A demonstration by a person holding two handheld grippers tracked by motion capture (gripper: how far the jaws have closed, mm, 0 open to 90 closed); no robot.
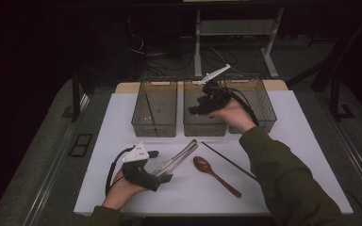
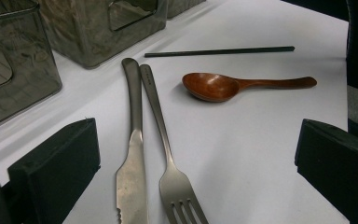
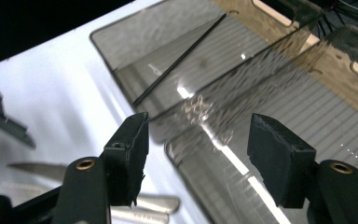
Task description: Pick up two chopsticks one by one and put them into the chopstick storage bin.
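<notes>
left hand [image 1: 122,188] enters from the bottom edge, palm up, resting low on the white table [image 1: 283,141]; wrist roughly level. left gripper [image 1: 162,165] points right toward the cutlery, jaws spread wide and empty. in the left gripper view, knife [image 2: 133,154] and fork [image 2: 165,149] lie side by side between the jaw tips, handles touching at the far end, neither pad in contact. wooden spoon [image 2: 228,85] just beyond them, bowl up; one black chopstick [image 2: 219,51] farther back, near the bins. left bin [image 1: 154,115] holds a second chopstick [image 1: 150,113] leaning against its wall. right forearm in a green sleeve [image 1: 283,174] reaches diagonally forward; right hand [image 1: 233,113] is raised over the middle bin [image 1: 202,123]. right gripper [image 3: 198,154] tilts down-left, jaws parted, nothing between them.
</notes>
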